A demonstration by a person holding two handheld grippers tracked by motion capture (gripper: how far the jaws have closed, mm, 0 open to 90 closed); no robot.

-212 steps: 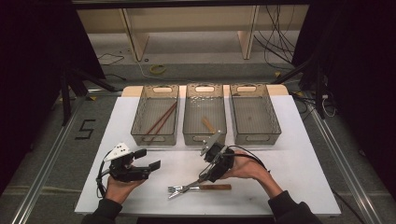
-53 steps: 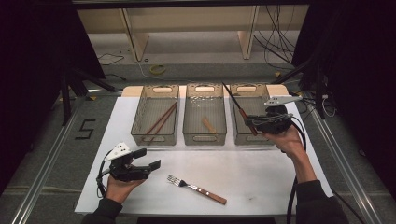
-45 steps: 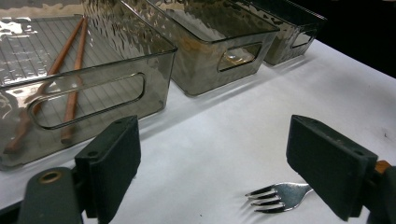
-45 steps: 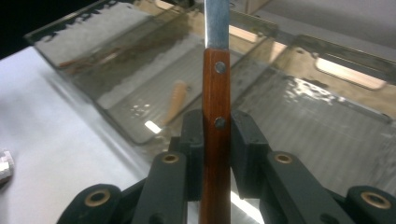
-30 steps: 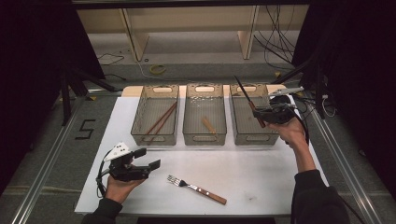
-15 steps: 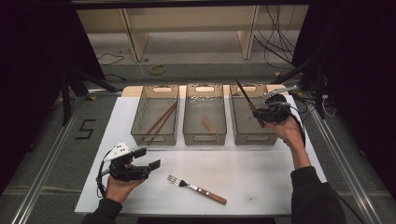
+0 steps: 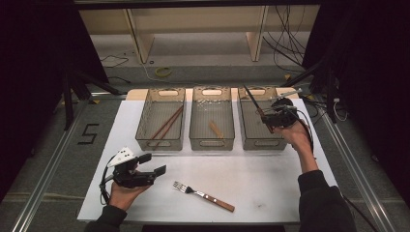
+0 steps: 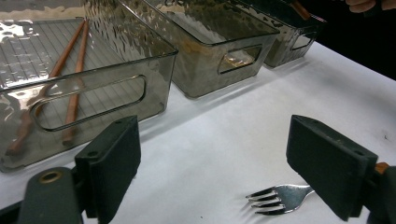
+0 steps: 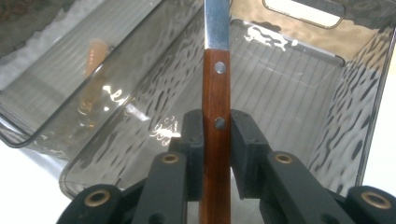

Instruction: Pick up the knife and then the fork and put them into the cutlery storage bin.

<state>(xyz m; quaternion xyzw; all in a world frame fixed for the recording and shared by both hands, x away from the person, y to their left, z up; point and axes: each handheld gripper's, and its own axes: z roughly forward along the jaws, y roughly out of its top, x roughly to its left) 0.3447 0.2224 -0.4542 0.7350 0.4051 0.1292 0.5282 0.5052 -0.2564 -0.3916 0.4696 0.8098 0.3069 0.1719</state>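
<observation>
My right gripper (image 7: 267, 119) is shut on the wooden handle of a knife (image 7: 254, 102), held over the right-hand bin (image 7: 263, 144). The steel blade points up and away. In the right gripper view the handle (image 9: 216, 84) stands upright between both pads (image 9: 192, 135), with the bin's ribbed floor (image 9: 289, 79) beneath. A fork (image 7: 203, 195) with a wooden handle lies on the white table near the front edge. Just left of it my left gripper (image 7: 153, 163) rests open, holding nothing. The left gripper view has the fork's tines (image 8: 275, 199) low between the jaws.
Three smoky clear bins stand in a row at the back of the white table (image 7: 270, 183). The left bin (image 7: 159, 142) holds two chopsticks (image 7: 167, 123). In the middle bin (image 7: 211, 143) lies a small wooden piece (image 7: 216, 129). Dark floor and rails flank the table.
My right gripper took the knife from beside the fork and carried it to the right bin, drifting slightly left over the last second. The left gripper and fork stayed put.
</observation>
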